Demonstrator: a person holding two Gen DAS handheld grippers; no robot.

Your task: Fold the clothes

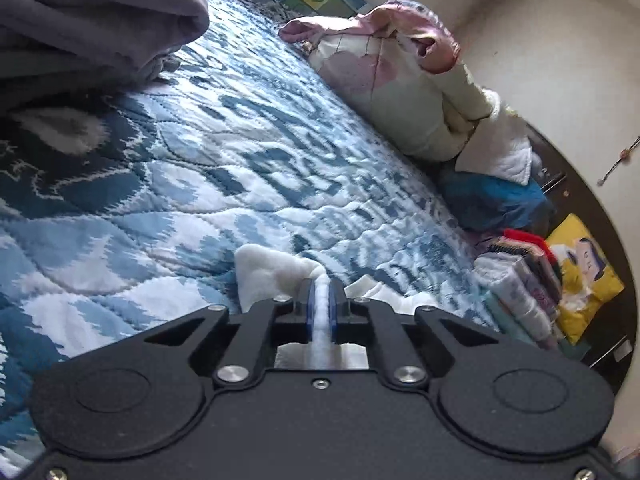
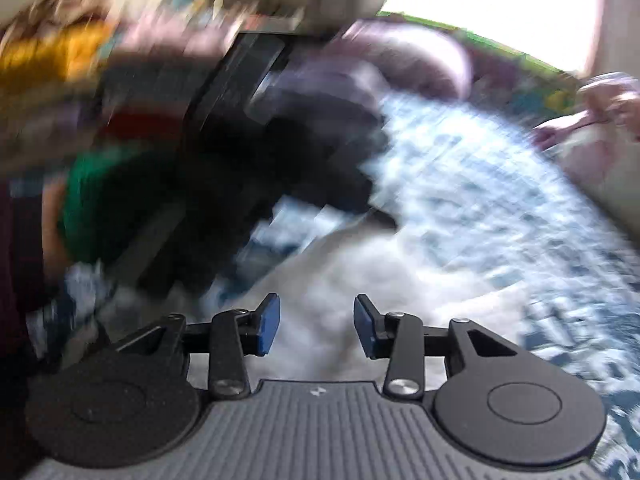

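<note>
While the left wrist view is sharp, the right wrist view is smeared by motion blur. Far left in the left view, a heap of grey-purple cloth (image 1: 100,20) lies on the blue-and-white quilted bedspread (image 1: 240,152). At bottom centre the left gripper (image 1: 322,300) has its blue pads closed tight on a fold of the white fleecy garment (image 1: 272,276), which spreads on the bedspread just ahead of the fingers and to either side of them. Further right, a cream and pink padded bundle (image 1: 400,92) sits at the bed's edge, with a blue cloth (image 1: 492,200) below it, then a stack of folded clothes (image 1: 520,280) and a yellow cushion (image 1: 588,276) at the far right.

At the left of the right view, blurred green (image 2: 100,200) and dark shapes cannot be identified. At bottom centre the right gripper (image 2: 316,326) holds its blue pads partly apart, with nothing between them; the white garment (image 2: 360,276) lies beneath and ahead of them. Rightward runs the bedspread (image 2: 500,200), and the pink bundle (image 2: 592,140) shows at the far right edge.
</note>
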